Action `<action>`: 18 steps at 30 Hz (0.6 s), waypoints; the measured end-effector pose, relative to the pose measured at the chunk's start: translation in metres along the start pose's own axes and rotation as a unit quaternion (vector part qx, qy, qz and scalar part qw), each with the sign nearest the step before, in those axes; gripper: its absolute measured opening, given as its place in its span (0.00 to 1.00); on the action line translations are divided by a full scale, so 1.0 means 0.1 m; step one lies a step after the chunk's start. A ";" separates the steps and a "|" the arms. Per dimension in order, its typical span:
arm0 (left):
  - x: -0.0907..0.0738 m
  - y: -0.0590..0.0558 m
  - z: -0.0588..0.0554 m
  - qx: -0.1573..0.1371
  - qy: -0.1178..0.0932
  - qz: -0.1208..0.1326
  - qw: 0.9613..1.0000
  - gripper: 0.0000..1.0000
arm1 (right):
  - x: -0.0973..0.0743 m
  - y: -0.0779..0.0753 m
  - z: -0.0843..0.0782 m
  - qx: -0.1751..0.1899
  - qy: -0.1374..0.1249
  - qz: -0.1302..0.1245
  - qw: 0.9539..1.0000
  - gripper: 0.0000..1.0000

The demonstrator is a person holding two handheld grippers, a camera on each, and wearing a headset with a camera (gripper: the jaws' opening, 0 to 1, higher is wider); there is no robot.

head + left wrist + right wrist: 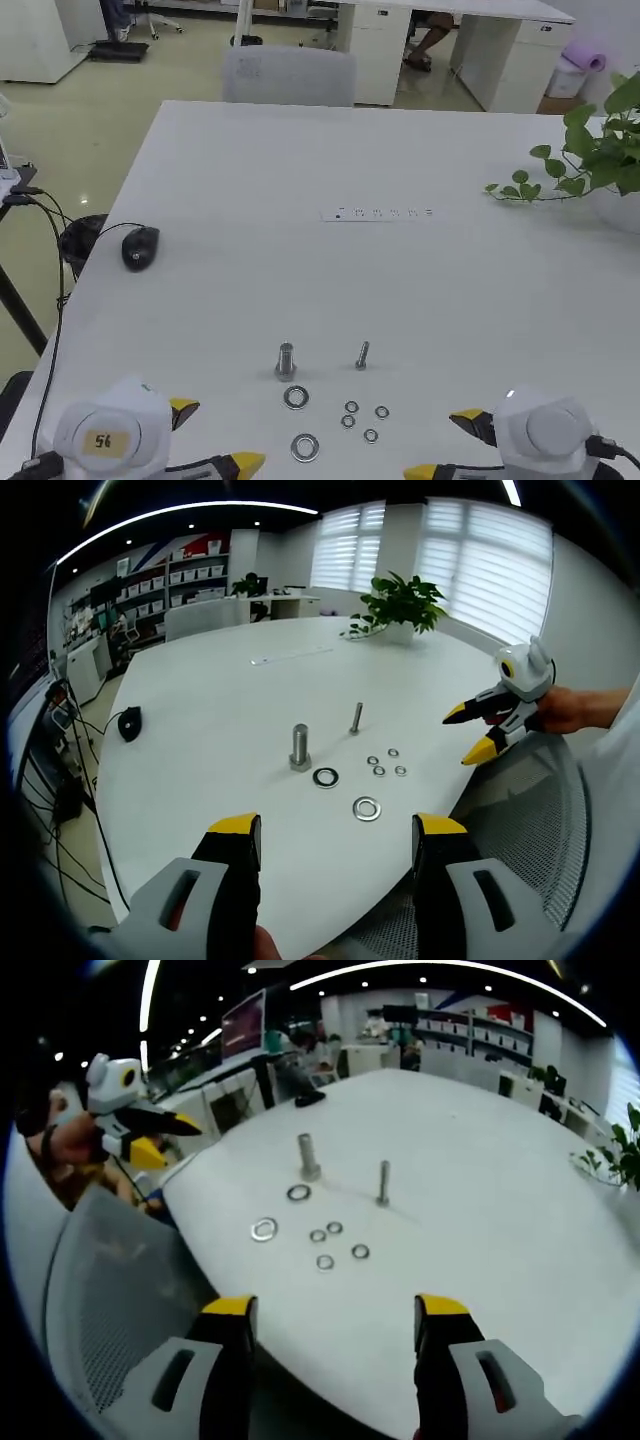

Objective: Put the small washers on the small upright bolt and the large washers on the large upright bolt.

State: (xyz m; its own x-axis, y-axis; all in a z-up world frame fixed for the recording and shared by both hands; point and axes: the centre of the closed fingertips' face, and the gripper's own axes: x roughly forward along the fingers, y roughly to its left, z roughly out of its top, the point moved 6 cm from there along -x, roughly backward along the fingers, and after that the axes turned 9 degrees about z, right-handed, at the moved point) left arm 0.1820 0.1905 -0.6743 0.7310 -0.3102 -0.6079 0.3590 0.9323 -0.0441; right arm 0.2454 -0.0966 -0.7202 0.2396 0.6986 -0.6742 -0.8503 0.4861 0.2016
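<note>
White table (pixel 400 300), mouse (pixel 140 247), plant (pixel 590 150) beyond large bolt (pixel 285 360)

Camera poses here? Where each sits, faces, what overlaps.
Head view: on the headset, facing forward-down over the table; left gripper and right gripper at bottom.
Left gripper view: rides that gripper, facing across the table; own open jaws, a hand at right.
Right gripper view: likewise; own open jaws, left gripper at upper left.
Shared by all: large bolt, small bolt, six washers.
</note>
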 end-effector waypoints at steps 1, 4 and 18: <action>0.00 0.00 0.00 -0.002 0.000 0.001 1.000 0.61 | 0.00 0.00 0.01 -0.002 0.000 0.001 1.000 0.65; 0.01 -0.03 -0.01 -0.005 0.001 0.002 1.000 0.61 | -0.01 0.00 0.01 -0.009 0.002 0.003 1.000 0.65; -0.08 -0.06 -0.03 0.002 0.001 0.000 1.000 0.60 | 0.04 0.00 0.03 -0.033 0.016 0.010 0.999 0.65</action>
State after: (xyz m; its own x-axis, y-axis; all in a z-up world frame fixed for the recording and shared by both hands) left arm 0.1725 0.1884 -0.6720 0.7298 -0.3088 -0.6099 0.3611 0.9317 -0.0396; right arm 0.2474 -0.0926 -0.7209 0.2092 0.6903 -0.6926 -0.8840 0.4363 0.1678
